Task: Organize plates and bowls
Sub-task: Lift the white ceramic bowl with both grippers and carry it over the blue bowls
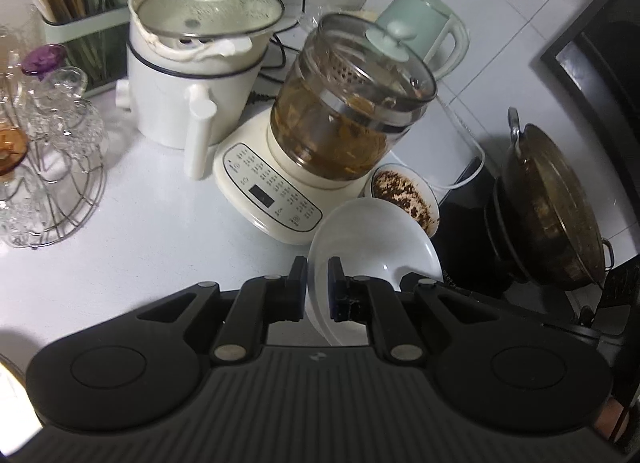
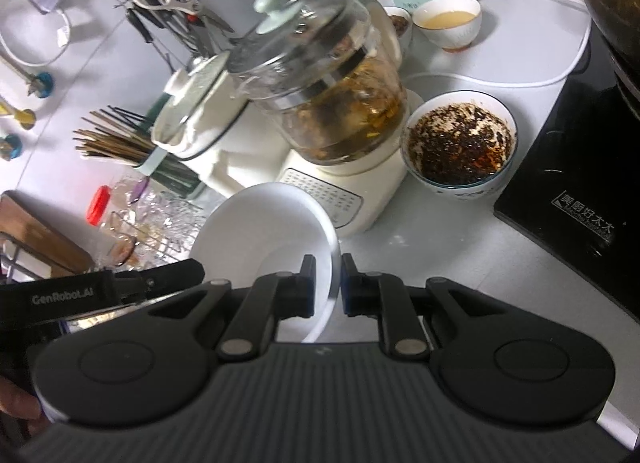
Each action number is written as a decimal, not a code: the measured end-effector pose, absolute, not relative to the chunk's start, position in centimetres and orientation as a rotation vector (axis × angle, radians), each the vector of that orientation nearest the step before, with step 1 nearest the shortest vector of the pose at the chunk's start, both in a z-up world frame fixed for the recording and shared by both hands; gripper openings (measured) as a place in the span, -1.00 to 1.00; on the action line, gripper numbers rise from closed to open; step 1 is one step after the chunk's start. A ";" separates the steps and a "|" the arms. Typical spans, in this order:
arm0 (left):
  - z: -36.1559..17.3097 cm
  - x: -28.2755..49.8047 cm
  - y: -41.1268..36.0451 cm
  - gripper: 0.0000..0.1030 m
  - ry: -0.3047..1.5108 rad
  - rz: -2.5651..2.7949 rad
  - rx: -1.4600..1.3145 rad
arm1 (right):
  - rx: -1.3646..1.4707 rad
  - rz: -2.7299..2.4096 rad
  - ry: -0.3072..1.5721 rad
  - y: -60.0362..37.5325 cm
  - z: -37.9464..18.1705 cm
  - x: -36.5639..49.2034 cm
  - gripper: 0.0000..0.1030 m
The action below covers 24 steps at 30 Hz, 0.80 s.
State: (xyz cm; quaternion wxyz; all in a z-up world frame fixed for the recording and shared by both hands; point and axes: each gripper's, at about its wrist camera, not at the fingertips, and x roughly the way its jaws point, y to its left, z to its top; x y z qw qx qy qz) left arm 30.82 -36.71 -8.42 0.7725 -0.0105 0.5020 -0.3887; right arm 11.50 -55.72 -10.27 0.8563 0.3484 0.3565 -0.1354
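A white empty bowl (image 1: 372,239) is held above the white counter, gripped on opposite rims by both grippers. My left gripper (image 1: 318,287) is shut on its left rim. My right gripper (image 2: 327,287) is shut on its right rim; the bowl (image 2: 260,231) tilts to the left in the right wrist view. The left gripper's body (image 2: 100,295) shows at the left in the right wrist view. A bowl of dark chili paste (image 2: 460,143) stands on the counter beyond, also in the left wrist view (image 1: 404,195). A small bowl of yellowish liquid (image 2: 448,21) stands further back.
A glass health kettle with brown tea (image 1: 344,103) on a cream base stands just behind the bowl. A white electric pot (image 1: 192,75), a chopstick holder (image 1: 60,3), a rack of glasses (image 1: 48,151), a green kettle (image 1: 424,19), a wok (image 1: 556,207) on a black induction cooker (image 2: 572,191).
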 end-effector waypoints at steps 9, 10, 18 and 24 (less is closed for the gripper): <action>-6.6 30.5 -32.3 -0.79 1.053 -0.792 -0.087 | 0.714 -0.214 0.742 -53.1 -8.6 12.1 -0.71; -6.5 30.4 -31.8 -0.79 1.050 -0.782 -0.093 | 0.711 -0.207 0.742 -52.8 -8.4 12.2 -0.71; -6.2 30.6 -27.6 -0.79 1.044 -0.699 -0.157 | 0.676 -0.142 0.764 -50.0 -8.0 13.8 -0.71; -6.8 30.8 -24.2 -0.79 1.053 -0.633 -0.216 | 0.643 -0.082 0.794 -47.6 -8.1 15.4 -0.71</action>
